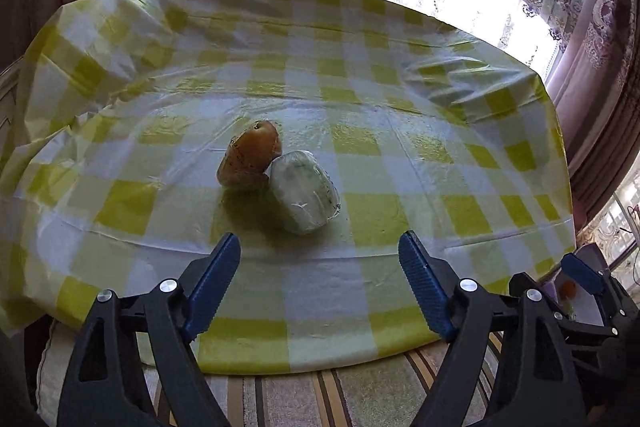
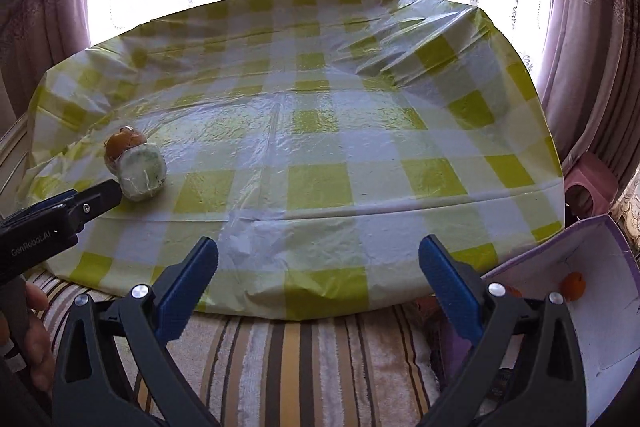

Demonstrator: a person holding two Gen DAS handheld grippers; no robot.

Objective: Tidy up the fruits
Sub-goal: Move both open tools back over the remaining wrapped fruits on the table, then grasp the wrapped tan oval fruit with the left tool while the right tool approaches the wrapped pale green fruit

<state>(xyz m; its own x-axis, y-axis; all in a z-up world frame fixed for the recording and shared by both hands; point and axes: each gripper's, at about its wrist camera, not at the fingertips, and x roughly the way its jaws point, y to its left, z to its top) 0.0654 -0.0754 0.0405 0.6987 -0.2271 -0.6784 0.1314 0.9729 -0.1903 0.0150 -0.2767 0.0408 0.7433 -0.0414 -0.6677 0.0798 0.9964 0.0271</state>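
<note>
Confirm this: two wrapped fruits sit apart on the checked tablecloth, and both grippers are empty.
Wrong on one point: the brown fruit and the pale wrapped fruit touch, as the left wrist view shows. They do sit on the checked tablecloth, and the left gripper and right gripper are empty.

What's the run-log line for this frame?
left gripper: open, empty | right gripper: open, empty | brown fruit touching wrapped pale fruit on tablecloth

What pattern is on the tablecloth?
Yellow-green and white checks on the tablecloth; the right wrist view shows it best.
</note>
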